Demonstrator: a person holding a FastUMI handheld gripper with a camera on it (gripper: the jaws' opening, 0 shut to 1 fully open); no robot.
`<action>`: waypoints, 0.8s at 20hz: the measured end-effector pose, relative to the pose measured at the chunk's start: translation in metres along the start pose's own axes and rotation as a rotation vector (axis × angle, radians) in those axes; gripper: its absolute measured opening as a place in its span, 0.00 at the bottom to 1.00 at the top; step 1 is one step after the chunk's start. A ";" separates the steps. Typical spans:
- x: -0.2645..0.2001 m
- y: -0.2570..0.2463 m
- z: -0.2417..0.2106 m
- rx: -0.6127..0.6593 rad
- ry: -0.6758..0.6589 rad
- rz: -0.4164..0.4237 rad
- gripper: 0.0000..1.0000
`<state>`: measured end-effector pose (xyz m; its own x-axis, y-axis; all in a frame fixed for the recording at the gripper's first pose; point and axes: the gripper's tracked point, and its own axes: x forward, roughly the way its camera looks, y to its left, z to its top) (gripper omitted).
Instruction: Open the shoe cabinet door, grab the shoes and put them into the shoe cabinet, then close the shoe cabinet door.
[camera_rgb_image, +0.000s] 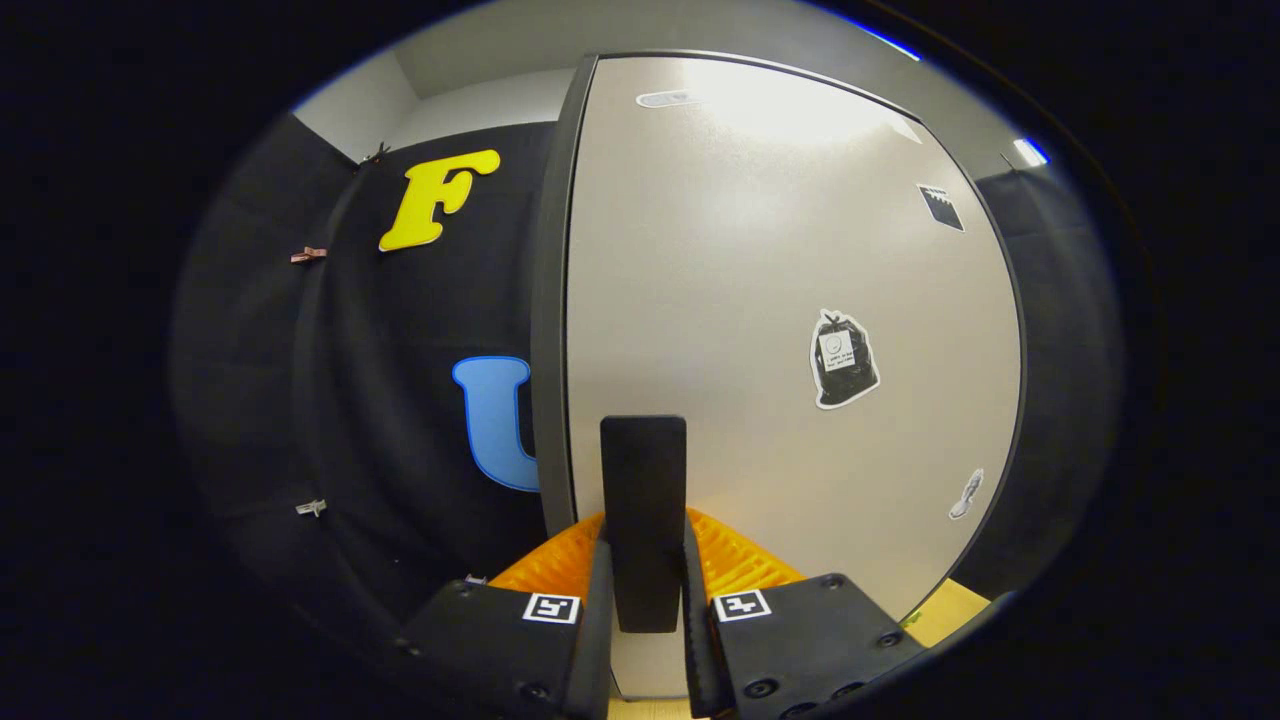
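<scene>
The shoe cabinet door (760, 300) is a pale beige panel with a dark frame, standing close in front of me. A flat black vertical handle (643, 500) sticks out from the door near its left edge. My gripper (645, 560) is shut on this handle, one finger pressing each side of it. Stickers dot the door: a black bag-shaped one (843, 358) right of the handle and a small one (966, 494) lower right. No shoes are in sight.
The booth's black cloth wall (400, 400) hangs left of the cabinet, with small clips (310, 508) pinned on it. A strip of light wooden floor (950, 610) lies at the cabinet's lower right corner.
</scene>
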<state>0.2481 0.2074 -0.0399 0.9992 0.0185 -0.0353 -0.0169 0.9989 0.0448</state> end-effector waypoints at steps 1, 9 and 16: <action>-0.001 0.000 -0.001 -0.003 0.006 0.005 0.34; -0.028 0.003 0.006 -0.011 -0.004 0.063 0.27; -0.078 -0.003 0.018 -0.005 -0.004 0.141 0.27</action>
<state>0.1710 0.2023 -0.0193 0.9870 0.1586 -0.0250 -0.1574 0.9865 0.0446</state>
